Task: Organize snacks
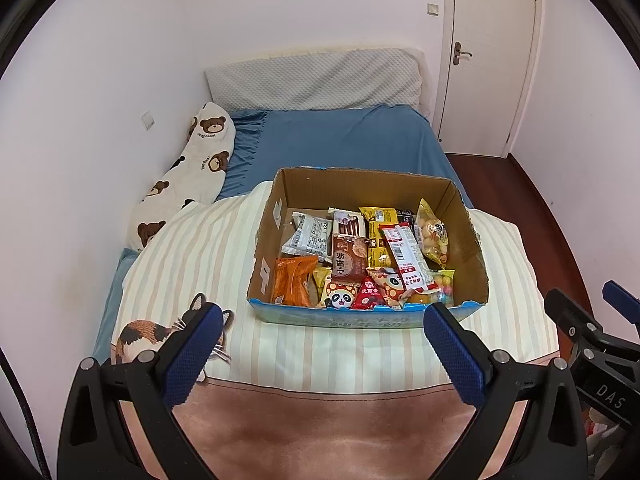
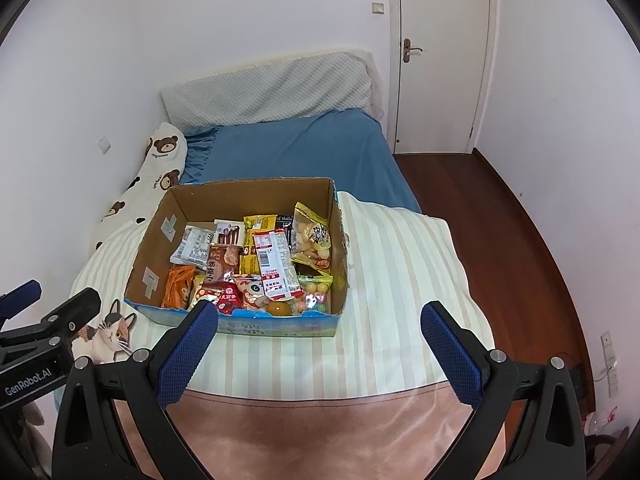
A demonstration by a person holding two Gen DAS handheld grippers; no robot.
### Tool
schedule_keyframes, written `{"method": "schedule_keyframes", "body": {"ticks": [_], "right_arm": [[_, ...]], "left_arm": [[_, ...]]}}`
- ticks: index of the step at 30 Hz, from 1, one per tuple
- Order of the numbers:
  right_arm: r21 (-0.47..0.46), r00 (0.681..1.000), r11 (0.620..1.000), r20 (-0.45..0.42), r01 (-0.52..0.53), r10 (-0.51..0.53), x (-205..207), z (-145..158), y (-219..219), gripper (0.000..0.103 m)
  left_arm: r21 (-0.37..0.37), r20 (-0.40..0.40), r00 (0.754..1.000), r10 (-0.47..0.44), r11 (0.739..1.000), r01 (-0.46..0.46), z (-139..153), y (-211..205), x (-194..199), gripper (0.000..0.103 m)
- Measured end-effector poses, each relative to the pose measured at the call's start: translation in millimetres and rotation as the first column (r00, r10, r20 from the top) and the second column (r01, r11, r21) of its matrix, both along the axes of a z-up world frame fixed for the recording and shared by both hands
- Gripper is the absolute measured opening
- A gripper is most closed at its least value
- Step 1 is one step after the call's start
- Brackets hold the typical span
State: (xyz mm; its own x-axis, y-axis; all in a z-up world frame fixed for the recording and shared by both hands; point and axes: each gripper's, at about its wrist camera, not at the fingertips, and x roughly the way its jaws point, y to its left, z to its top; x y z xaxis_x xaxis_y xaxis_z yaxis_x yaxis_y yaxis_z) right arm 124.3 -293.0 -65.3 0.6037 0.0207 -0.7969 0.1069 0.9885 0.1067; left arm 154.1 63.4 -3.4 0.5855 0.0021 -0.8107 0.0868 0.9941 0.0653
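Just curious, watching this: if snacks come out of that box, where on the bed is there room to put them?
Bare patches: the striped quilt right of the cardboard box, the strip between the box and the pink blanket edge, and the blue sheet beyond, up to the grey pillow. The box itself is crammed with packets.

Open cardboard box [image 1: 368, 188], brown inside, blue printed outer front wall, flaps off, sits upright on the striped duvet [image 1: 192, 256] on the bed. Snack packets lie loose and overlapping on the box floor, mostly flat. Against the box's near-left corner: orange packet [image 1: 294, 286]. At the box's centre: brown packet [image 1: 349, 258], with a white-grey packet [image 1: 307, 236] behind it. Right of centre: long red-white packet [image 1: 406, 258], tilted over others. Against the box's right wall: clear bag of pale round snacks [image 1: 432, 238], propped up. At the near wall: panda-print packet [image 1: 340, 296].
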Motion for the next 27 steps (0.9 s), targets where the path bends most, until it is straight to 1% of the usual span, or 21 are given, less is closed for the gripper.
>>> {"method": "schedule_keyframes", "body": {"ticks": [13,27], "right_arm": [[0.01,1.0,1.0,-0.004,-0.008,0.008,-0.3,0.2,-0.5,0.103],[0.017,1.0,1.0,-0.003,-0.011,0.012,-0.8,0.1,1.0,0.103]], "left_arm": [[0.001,-0.017,1.0,0.014,1.0,-0.014,-0.5,3.1,-3.0,0.103],[0.016,0.003,1.0,0.014,1.0,-0.014,2.7,1.6,-4.8,0.103]]}}
